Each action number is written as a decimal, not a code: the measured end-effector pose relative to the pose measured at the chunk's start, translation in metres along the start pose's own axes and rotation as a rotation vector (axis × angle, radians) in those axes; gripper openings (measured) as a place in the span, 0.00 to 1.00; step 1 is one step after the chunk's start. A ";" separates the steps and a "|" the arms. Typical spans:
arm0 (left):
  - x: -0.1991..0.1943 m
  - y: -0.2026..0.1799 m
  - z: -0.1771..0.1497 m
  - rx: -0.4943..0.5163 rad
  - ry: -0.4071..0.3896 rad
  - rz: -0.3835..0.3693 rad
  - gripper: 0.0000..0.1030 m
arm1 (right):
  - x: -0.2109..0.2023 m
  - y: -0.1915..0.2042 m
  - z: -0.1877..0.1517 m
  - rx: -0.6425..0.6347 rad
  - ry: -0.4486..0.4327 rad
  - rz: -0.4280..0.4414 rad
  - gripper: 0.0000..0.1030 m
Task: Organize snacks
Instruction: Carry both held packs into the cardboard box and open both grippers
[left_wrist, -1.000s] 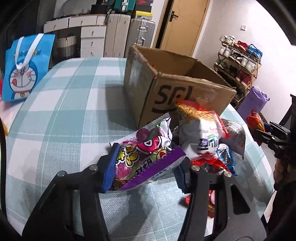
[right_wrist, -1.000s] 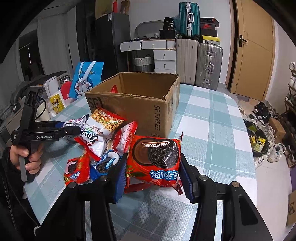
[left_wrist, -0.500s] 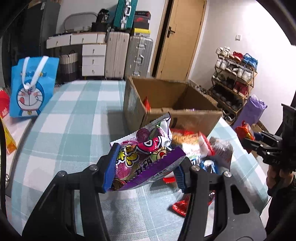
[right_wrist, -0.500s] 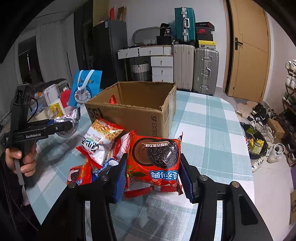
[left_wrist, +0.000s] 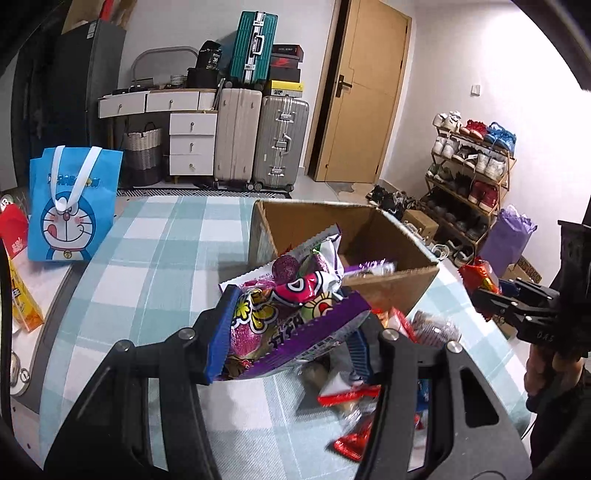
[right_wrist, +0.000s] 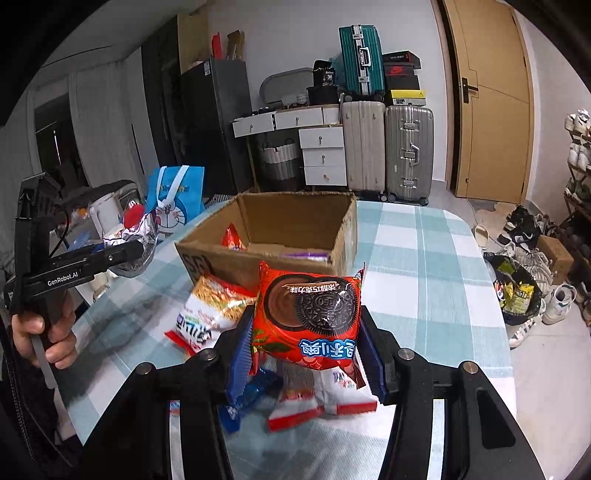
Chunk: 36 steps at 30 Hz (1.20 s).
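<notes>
So a crinkly purple and pink candy bag (left_wrist: 295, 314) is being pinched between the blue pads of the left gripper (left_wrist: 290, 338), jaws pressed in on both sides of it, and it's being held up off the table, right at the near rim of the open brown cardboard box (left_wrist: 388, 236). The box is sitting at about 1 o'clock from that gripper, so the bag is partly blocking the view inside. A purple wrapper (left_wrist: 367, 266) and a red packet (right_wrist: 232, 238) are lying in the box already.

Over on the right gripper (right_wrist: 304, 354), a red Oreo cookie pack (right_wrist: 308, 317) is being squeezed between its jaws, lifted above the loose pile. The box (right_wrist: 343, 236) is at 12 o'clock from it, just behind the pack.

Under and around both grippers, the leftover snacks are being left scattered on the teal and white checked tablecloth (left_wrist: 166, 258): an orange and white noodle bag (right_wrist: 207, 310) at 10 o'clock of the right gripper, a small blue wrapper (right_wrist: 255, 391) and red and white packets (right_wrist: 317, 398) directly below it.

A blue Doraemon tote bag (left_wrist: 72, 205) is standing at 10 o'clock in the left view, well apart from the box. Suitcases (left_wrist: 258, 140) and a shoe rack (left_wrist: 469, 177) are lined up along the far walls.
</notes>
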<state>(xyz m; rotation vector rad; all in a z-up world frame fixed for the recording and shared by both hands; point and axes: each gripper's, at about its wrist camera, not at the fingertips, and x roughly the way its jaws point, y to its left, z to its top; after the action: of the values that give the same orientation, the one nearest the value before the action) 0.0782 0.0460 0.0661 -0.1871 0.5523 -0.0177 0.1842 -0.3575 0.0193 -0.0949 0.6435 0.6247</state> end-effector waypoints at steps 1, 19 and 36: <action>0.000 -0.001 0.003 0.000 -0.003 0.001 0.49 | 0.001 0.000 0.003 0.003 -0.001 0.000 0.50; 0.037 -0.025 0.046 0.018 -0.002 -0.004 0.49 | 0.029 0.004 0.055 0.046 -0.030 0.010 0.50; 0.103 -0.050 0.053 0.091 0.061 0.012 0.49 | 0.083 0.011 0.075 0.049 0.006 0.030 0.50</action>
<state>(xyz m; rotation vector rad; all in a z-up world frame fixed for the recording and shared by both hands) 0.1953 -0.0007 0.0659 -0.0944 0.6117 -0.0369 0.2692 -0.2855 0.0324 -0.0416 0.6665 0.6371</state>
